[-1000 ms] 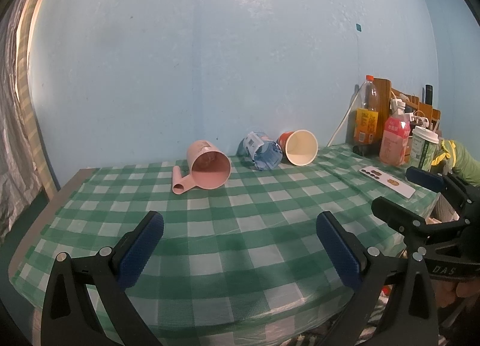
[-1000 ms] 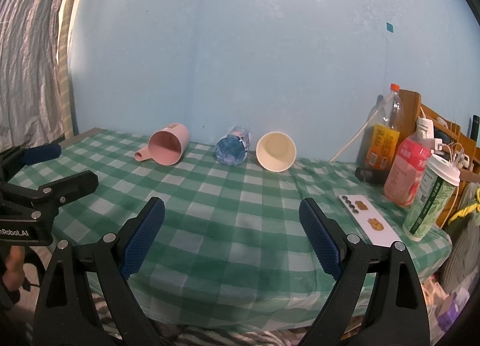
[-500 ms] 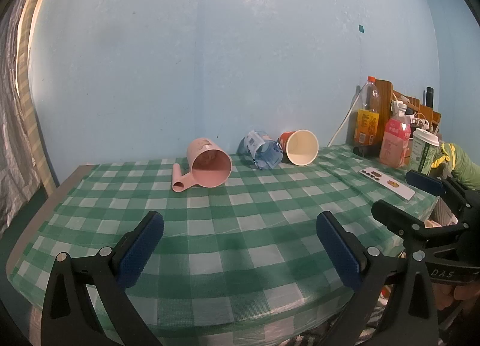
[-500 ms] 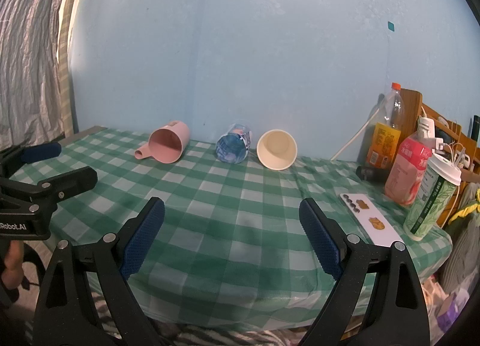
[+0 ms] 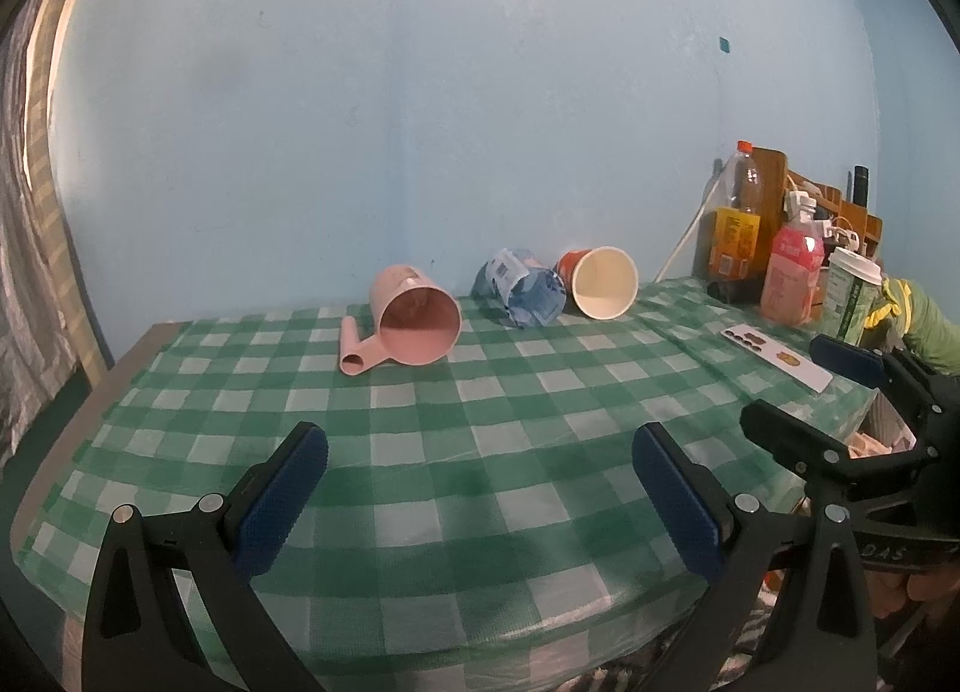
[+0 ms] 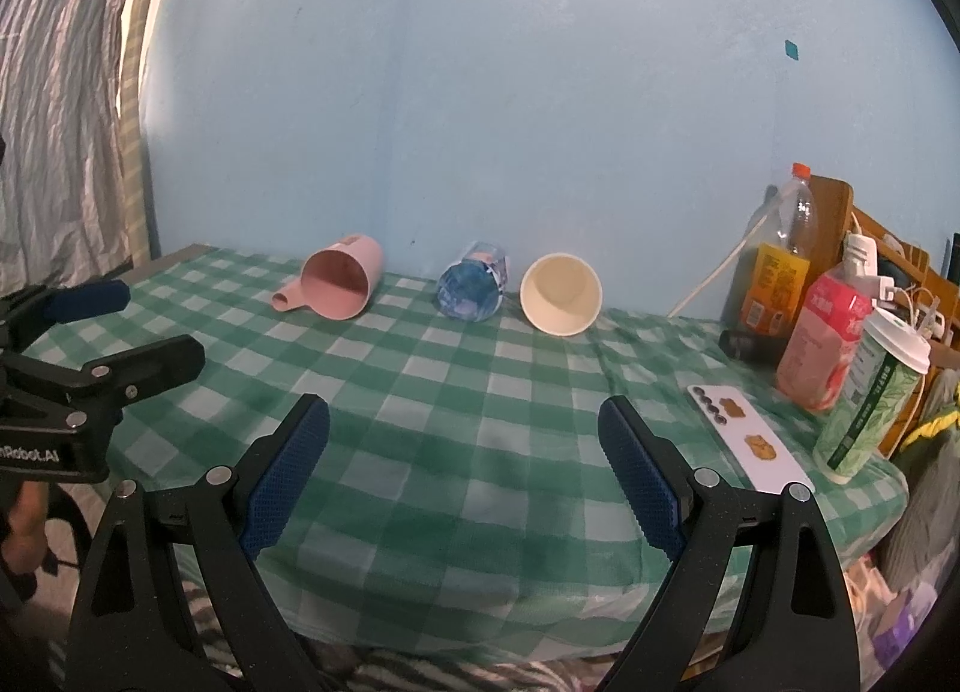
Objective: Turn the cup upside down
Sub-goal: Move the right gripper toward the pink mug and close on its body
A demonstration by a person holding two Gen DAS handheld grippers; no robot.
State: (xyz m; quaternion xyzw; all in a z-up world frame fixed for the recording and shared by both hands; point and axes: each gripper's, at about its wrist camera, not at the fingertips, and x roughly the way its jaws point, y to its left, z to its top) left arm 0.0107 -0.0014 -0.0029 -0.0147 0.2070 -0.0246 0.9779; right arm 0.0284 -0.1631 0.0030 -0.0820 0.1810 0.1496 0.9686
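Currently on the green checked tablecloth (image 5: 480, 452), far side, lying on their sides: pink cup (image 5: 414, 323), blue cup (image 5: 525, 296), paper cup (image 5: 603, 282).

Left gripper (image 5: 480, 506) and right gripper (image 6: 465, 467): jaws wide, empty, near edge.

Approach one cup squarely across its wall; pinch gently, then rotate rim-down.

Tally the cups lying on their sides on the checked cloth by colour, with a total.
Pink cup: 1
Blue cup: 1
Red paper cup with cream inside: 1
Total: 3
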